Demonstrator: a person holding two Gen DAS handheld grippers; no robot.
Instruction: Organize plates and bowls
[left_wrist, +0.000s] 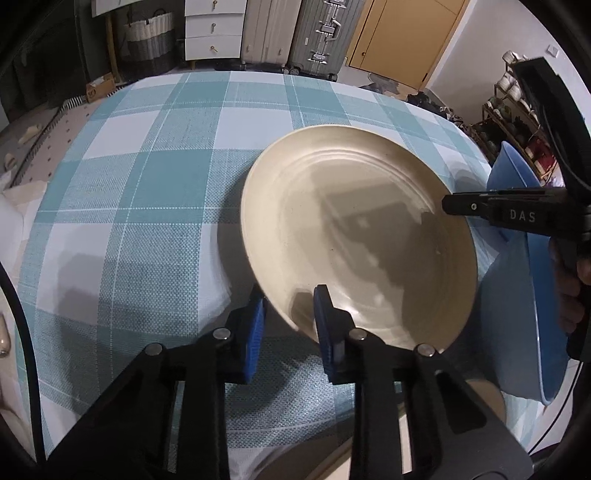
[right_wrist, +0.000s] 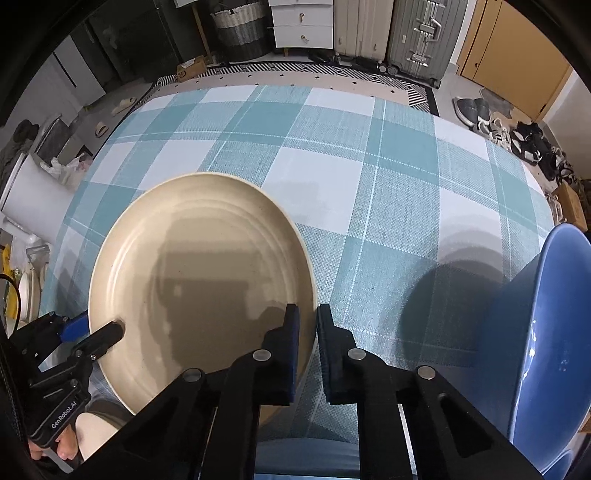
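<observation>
A cream plate (left_wrist: 354, 236) (right_wrist: 199, 280) is held above the checked tablecloth (left_wrist: 155, 177) (right_wrist: 332, 166), tilted. My left gripper (left_wrist: 290, 325) straddles its near-left rim, one blue pad under and one over, shut on it; it also shows in the right wrist view (right_wrist: 92, 332). My right gripper (right_wrist: 308, 350) grips the plate's right rim between its pads; it shows in the left wrist view (left_wrist: 465, 206). A blue bowl (left_wrist: 532, 280) (right_wrist: 546, 350) stands on the table to the right.
Suitcases (right_wrist: 417, 37), a white drawer unit (right_wrist: 301, 22) and a woven basket (right_wrist: 240, 26) stand beyond the table's far edge. Shoes (right_wrist: 524, 140) lie on the floor at right. A shelf with cups (left_wrist: 517, 122) is at right.
</observation>
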